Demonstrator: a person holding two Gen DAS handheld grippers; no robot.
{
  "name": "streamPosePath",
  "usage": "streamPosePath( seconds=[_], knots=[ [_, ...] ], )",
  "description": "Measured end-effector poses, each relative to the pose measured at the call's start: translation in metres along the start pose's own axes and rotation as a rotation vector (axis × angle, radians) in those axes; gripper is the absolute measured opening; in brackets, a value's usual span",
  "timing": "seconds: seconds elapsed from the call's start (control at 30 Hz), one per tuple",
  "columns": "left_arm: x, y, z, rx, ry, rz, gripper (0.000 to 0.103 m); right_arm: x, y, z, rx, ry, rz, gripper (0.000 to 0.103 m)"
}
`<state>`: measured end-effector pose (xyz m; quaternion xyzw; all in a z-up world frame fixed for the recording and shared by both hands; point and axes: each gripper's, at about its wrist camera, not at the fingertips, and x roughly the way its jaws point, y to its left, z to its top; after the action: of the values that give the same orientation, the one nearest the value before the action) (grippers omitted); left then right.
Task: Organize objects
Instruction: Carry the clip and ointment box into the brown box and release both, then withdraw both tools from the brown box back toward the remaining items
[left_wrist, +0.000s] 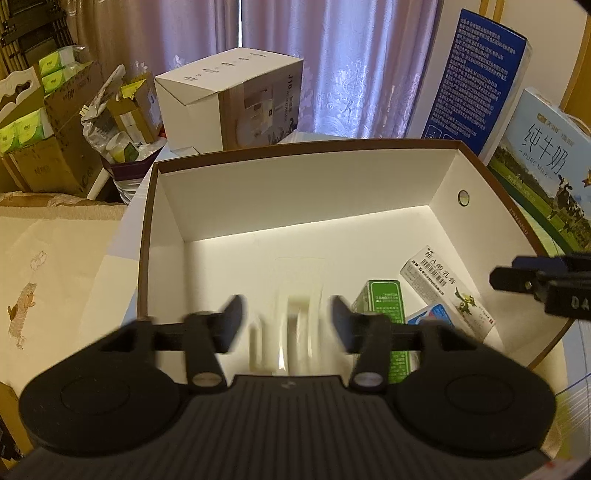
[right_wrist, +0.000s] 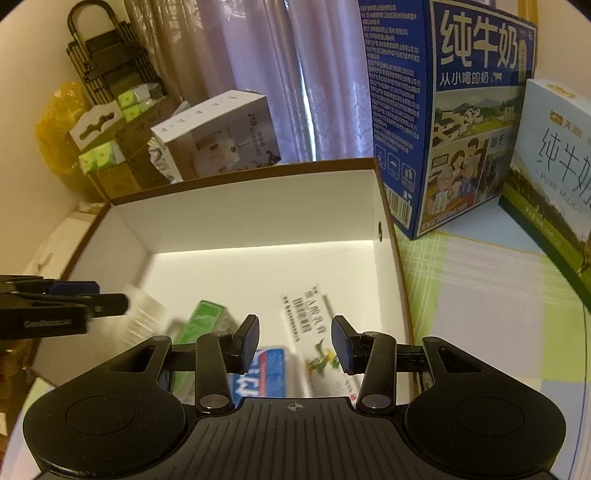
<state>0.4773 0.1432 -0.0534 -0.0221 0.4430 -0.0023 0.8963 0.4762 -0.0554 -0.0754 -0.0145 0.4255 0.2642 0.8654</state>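
Left wrist view first: the left tongs (left_wrist: 287, 317) hang over the near end of the big open box (left_wrist: 295, 184), and between the two fingers, blurred, sits a clear plastic packet (left_wrist: 298, 295). Neither pad presses on it; there is daylight on both sides, so the left tongs are part open with nothing gripped. The packet's long axis runs straight away from the camera, in line with the fingers, and it lies on the box floor dead ahead. To its right lie a green carton (left_wrist: 386, 306), a white tube box (left_wrist: 448, 291) and a blue-and-white packet (left_wrist: 430, 317), bunched in the near right corner. The right tongs (left_wrist: 517, 280) poke in from the right edge above that pile, jaw gap not readable from this angle.

Over to the right wrist view: the right tongs (right_wrist: 294, 341) stand moderately parted, and nothing is clamped between them. Directly beneath and ahead lies the white tube box (right_wrist: 310, 332), its long axis tilted a little left as it runs away from the camera, passing through the gap between the fingers. The blue-and-white packet (right_wrist: 264, 373) is just under the left finger, the green carton (right_wrist: 207, 321) further left. The left tongs (right_wrist: 107, 304) come in from the left over the clear packet (right_wrist: 142, 314).

My read: each hand is nearer its own item, left for the clear packet, right for the tube box. Both are already inside the box, which sits on the checked tabletop (right_wrist: 480, 295).
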Motion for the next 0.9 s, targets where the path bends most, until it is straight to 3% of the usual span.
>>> streamPosePath(
  seconds=[0.4,0.9],
  knots=[
    [-0.053,-0.002,-0.012,0.016,-0.043,0.018,0.083,-0.060,0.015,-0.021,0.071,-0.066,0.082,0.044],
    [-0.143,-0.003,-0.068,-0.011,-0.100,0.021,0.097,-0.140,0.023,-0.072,0.201,-0.152,0.150,0.044]
  ],
)
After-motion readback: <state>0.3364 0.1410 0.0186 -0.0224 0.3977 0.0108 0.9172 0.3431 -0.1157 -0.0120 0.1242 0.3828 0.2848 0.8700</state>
